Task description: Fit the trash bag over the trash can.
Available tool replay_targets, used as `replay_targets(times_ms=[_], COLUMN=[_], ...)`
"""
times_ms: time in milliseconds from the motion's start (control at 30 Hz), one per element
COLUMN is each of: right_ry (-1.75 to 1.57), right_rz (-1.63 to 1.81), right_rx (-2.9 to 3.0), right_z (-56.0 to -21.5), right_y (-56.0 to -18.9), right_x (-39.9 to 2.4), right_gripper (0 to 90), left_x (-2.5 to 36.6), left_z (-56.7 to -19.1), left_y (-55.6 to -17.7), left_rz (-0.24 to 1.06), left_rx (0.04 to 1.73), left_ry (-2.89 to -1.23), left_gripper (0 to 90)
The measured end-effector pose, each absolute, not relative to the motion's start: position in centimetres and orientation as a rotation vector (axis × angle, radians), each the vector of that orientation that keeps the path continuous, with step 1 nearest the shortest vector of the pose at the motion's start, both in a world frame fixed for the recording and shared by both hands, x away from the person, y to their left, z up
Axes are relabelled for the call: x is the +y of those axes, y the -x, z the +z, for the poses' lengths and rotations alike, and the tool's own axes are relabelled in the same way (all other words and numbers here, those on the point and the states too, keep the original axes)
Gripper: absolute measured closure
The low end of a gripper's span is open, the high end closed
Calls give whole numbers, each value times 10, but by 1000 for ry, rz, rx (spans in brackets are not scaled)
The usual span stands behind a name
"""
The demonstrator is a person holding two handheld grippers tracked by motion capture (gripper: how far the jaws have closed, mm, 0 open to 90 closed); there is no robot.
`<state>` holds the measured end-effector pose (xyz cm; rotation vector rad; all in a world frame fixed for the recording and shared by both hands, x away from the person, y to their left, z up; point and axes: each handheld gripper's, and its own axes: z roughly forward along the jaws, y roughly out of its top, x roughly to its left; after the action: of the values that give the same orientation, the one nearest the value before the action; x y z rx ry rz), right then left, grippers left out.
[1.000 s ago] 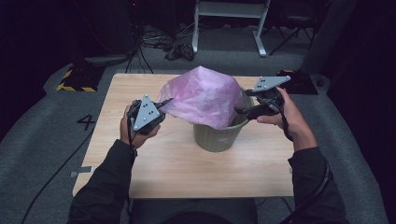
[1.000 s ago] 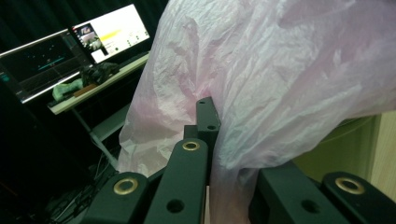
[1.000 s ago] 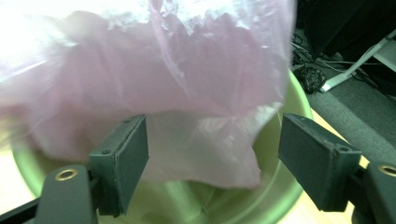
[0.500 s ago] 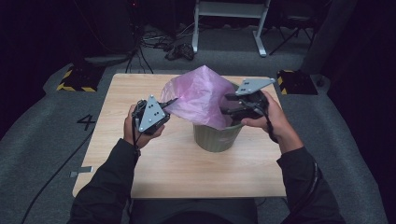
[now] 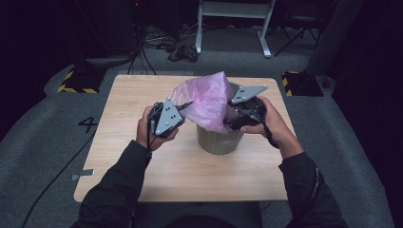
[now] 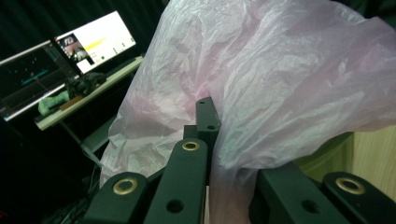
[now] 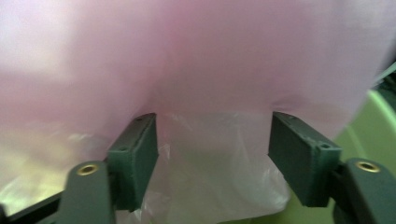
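Observation:
A crinkled pink plastic bag (image 5: 206, 102) billows over an olive-green bin (image 5: 219, 140) in the middle of the wooden table (image 5: 142, 95). My left gripper (image 5: 183, 107) is at the bag's left side and is shut on the film. In the left gripper view the bag (image 6: 280, 70) runs down between the closed jaws of the left gripper (image 6: 229, 154). My right gripper (image 5: 233, 121) reaches in over the bin's right rim. Its jaws have just been opening. In the right gripper view the bag (image 7: 196, 70) hangs loose between the spread pads of the right gripper (image 7: 212, 154), unpressed.
Bare tabletop lies in front of and left of the bin. Beyond the table's far edge are floor cables, a white stand (image 5: 233, 14) and two yellow-and-black striped blocks (image 5: 76, 80). Lit monitors (image 6: 93, 42) on a desk appear in the left gripper view.
Both hands have moved inward toward the bin. The right gripper went left over the bin's rim, and the bag has bunched narrower between the two grippers.

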<state>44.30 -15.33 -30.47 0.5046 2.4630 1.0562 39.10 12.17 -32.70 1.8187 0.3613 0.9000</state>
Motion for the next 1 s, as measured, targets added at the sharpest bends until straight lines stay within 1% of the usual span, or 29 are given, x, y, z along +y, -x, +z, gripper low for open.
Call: replay_targets(times_ms=[200, 300, 400, 433, 500, 567, 600, 667, 767, 800, 833, 867, 900, 967, 1000], right_ry=[-481, -437, -298, -298, -247, -234, -225, -220, -221, -221, -225, -225, -236, -258, -258], right_rz=[1214, 1282, 1349, 1349, 1322, 1309, 1289, 1264, 1215, 1215, 1203, 1203, 1207, 1228, 1228], right_rx=[2363, 2319, 2294, 2294, 2310, 2319, 2349, 2367, 2389, 2389, 2410, 2410, 2425, 2424, 2424], right_z=[-287, -279, -268, -268, -269, -271, -275, -280, -286, -286, -289, -289, -290, -290, -290], right_y=[-425, -415, -392, -392, -384, -384, -386, -388, -392, -392, -395, -395, -396, -398, -398], right_x=[-189, -192, -176, -176, -157, -152, -143, -135, -128, -128, -126, -126, -127, -130, -130], right_gripper=[274, 258, 252, 252, 249, 249, 293, 329, 499, 499, 634, 634, 729, 796, 796], left_x=[117, 115, 112, 112, 111, 112, 112, 113, 115, 115, 116, 116, 117, 118, 118], left_z=[-331, -331, -331, -331, -332, -332, -333, -333, -333, -333, -333, -333, -334, -334, -334], left_y=[-396, -398, -399, -399, -399, -399, -398, -397, -394, -394, -394, -392, -390, -388, -388], left_rz=[906, 895, 890, 890, 889, 879, 877, 867, 849, 849, 848, 838, 830, 818, 818], left_rx=[379, 383, 385, 385, 380, 382, 381, 373, 363, 363, 357, 355, 346, 334, 334], left_ry=[-1851, -1860, -1873, -1873, -1879, -1881, -1881, -1885, -1886, -1886, -1888, -1885, -1887, -1891, -1891], left_gripper=[885, 883, 878, 872, 866, 857, 852, 840, 817, 805, 785, 785, 738, 683, 625])
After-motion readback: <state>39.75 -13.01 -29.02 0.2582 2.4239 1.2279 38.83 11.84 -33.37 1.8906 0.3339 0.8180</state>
